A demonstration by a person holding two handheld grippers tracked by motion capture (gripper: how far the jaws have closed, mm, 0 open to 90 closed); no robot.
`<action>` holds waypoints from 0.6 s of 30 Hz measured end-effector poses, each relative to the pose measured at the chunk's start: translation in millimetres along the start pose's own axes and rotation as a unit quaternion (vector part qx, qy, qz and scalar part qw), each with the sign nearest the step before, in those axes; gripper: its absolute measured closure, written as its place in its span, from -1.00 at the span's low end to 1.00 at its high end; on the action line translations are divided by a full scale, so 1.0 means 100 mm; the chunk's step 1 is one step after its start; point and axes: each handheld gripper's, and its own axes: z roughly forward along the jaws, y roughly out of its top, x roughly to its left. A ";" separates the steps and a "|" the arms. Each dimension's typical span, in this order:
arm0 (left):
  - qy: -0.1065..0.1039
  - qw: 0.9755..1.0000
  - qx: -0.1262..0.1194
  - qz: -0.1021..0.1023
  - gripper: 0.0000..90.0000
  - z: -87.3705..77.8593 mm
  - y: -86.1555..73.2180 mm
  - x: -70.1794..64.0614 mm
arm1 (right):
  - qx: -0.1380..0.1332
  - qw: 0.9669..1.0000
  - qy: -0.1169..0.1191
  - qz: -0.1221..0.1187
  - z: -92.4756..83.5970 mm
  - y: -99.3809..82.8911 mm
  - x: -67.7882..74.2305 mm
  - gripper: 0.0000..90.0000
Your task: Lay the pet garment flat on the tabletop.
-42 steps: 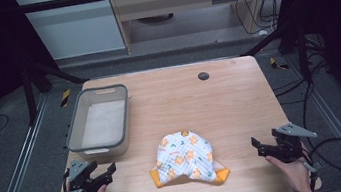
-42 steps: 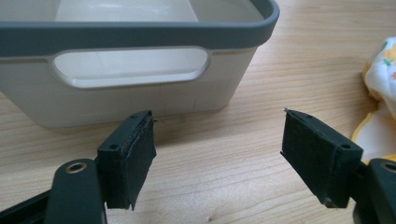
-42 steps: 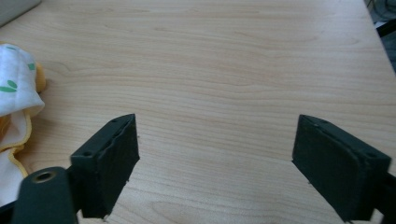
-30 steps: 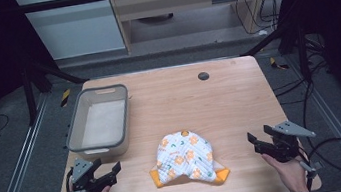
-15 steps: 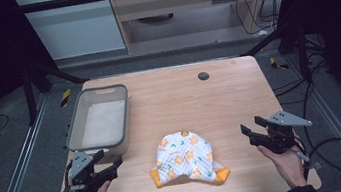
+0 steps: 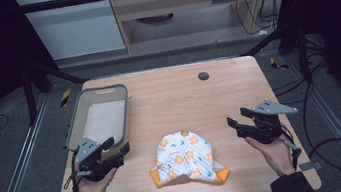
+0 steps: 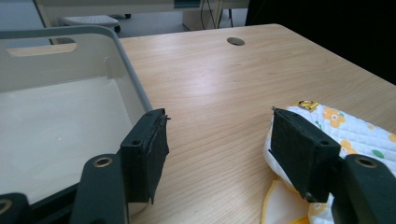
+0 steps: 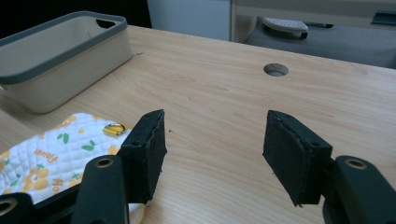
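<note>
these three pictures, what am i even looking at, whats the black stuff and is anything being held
A person sits at a wooden table holding a hand-operated tool in each hand. The top picture looks down from above: the left tongs and the right tongs flank a quilted floral bib. A grey plastic bin with nothing visible inside stands at the left. The other two pictures come from cameras riding on each tool; the black blocks are that tool's own jaws. Both pairs stand open, holding nothing.

we see a white quilted cloth [image 6: 186,160] with orange flowers, green leaves and orange trim, a grey-rimmed beige bin [image 6: 100,117], and a light wood table [image 6: 184,99].
</note>
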 end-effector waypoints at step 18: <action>-0.029 0.998 0.042 0.032 -0.10 0.56 0.11 -0.30 | 0.041 0.998 0.038 -0.017 0.41 -0.05 0.18 -0.13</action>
